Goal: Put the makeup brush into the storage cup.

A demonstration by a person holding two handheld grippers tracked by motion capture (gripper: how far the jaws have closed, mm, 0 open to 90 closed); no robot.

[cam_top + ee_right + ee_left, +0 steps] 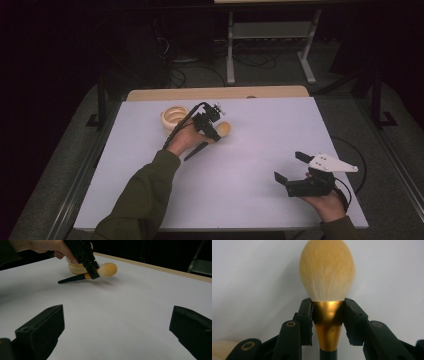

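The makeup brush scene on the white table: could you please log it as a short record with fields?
held thing: makeup brush, tan bristles, gold ferrule, dark handle
left gripper: shut on the brush's gold ferrule
brush pose: lifted off the table, handle end lower, seen in the right gripper view
nearby: cream round holder, just behind the left gripper
right gripper: open, nothing between its pads, apart from the brush at the table's near right
surface: white table

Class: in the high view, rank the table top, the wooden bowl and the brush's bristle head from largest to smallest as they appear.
1. Table top, by far the largest.
2. Wooden bowl.
3. Bristle head of the brush held by the left gripper, a little smaller than the bowl. They sit close together, so nearness hardly skews this.
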